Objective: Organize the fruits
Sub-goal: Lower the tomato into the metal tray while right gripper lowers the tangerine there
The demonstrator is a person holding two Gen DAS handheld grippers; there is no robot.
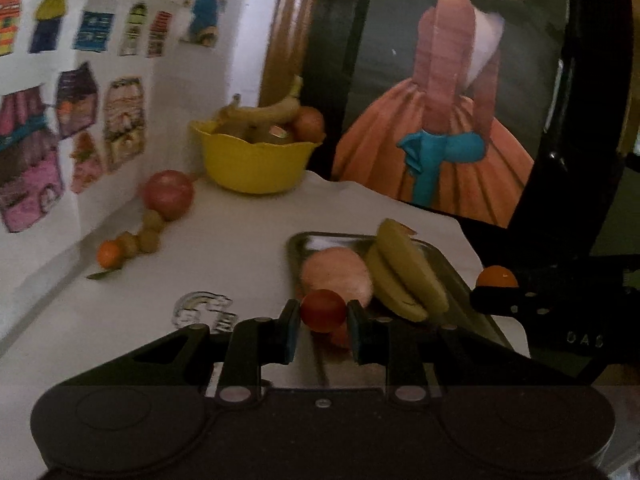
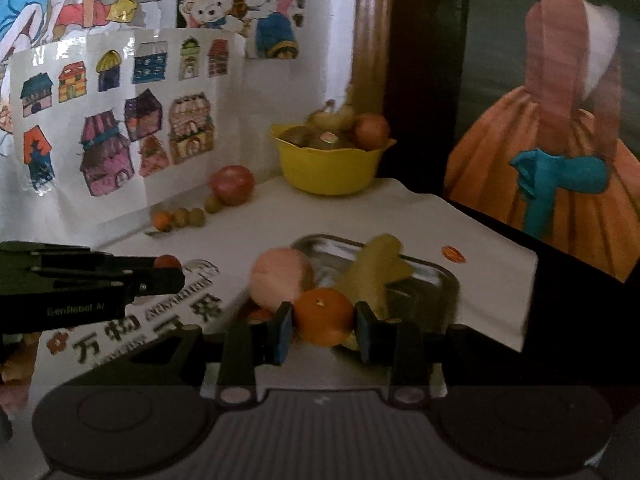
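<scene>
Left hand-held gripper [image 1: 323, 330] clamps red fruit [image 1: 323, 310]; right [image 2: 323, 334] clamps orange [image 2: 325, 315].

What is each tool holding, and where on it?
Left tool: small red fruit, pinched at its two sides. Right tool: small orange, also pinched across its sides.

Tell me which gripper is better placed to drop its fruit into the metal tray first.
Left, narrowly. The left gripper, shut on the small red fruit, sits right at the metal tray's near edge. The right gripper holds the orange off the tray's right side in the left view.
</scene>
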